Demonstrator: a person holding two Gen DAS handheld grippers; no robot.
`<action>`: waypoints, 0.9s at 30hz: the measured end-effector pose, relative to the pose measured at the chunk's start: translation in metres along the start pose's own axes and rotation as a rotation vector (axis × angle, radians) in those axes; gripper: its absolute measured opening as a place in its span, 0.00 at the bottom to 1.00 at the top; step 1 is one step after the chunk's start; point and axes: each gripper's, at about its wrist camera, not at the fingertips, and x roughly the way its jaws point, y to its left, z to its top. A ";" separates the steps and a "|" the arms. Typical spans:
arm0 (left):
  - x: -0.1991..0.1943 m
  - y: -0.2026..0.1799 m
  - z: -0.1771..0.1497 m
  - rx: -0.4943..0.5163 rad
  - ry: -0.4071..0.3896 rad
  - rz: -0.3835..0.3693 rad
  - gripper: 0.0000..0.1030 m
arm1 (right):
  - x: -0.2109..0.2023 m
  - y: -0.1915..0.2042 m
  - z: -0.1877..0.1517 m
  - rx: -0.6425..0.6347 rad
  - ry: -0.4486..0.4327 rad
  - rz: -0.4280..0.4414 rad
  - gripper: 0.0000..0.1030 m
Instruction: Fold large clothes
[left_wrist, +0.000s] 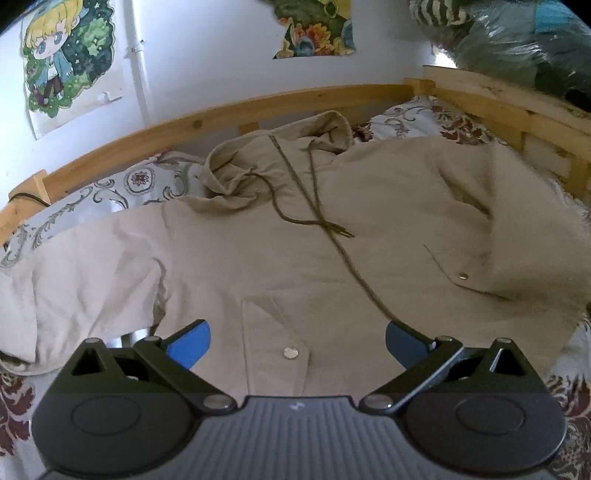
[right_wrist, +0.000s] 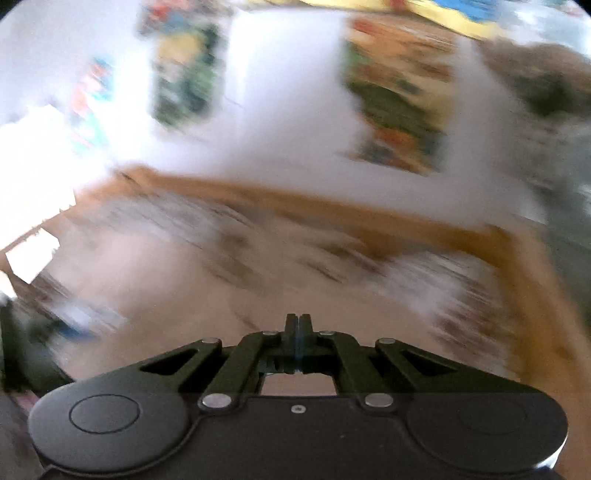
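Observation:
A large beige hooded jacket (left_wrist: 295, 258) lies front-up across the bed, its hood (left_wrist: 280, 155) toward the headboard, dark drawstrings trailing down the chest, and snap pockets low on both sides. My left gripper (left_wrist: 297, 341) is open, blue pads spread wide, just above the jacket's lower front near a pocket snap (left_wrist: 290, 352), holding nothing. The jacket's right side looks blurred. My right gripper (right_wrist: 298, 325) is shut, its jaws pressed together; the right wrist view is heavily motion-blurred, with beige fabric (right_wrist: 184, 295) below it. Whether cloth is pinched between the jaws does not show.
A wooden bed rail (left_wrist: 221, 118) curves behind the jacket, with a patterned bedsheet (left_wrist: 110, 188) under it. Posters (left_wrist: 70, 55) hang on the white wall. Bagged clothes (left_wrist: 517, 44) sit at the upper right.

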 end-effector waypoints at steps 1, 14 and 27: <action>0.000 0.002 -0.002 -0.005 0.000 -0.006 0.99 | 0.016 0.013 0.009 -0.009 -0.011 0.051 0.00; 0.010 0.026 -0.027 -0.095 0.074 -0.058 0.99 | 0.099 0.017 -0.093 -0.108 0.193 -0.031 0.42; 0.012 0.020 -0.028 -0.181 0.093 -0.072 0.99 | 0.150 0.052 -0.244 -0.230 0.396 -0.261 0.15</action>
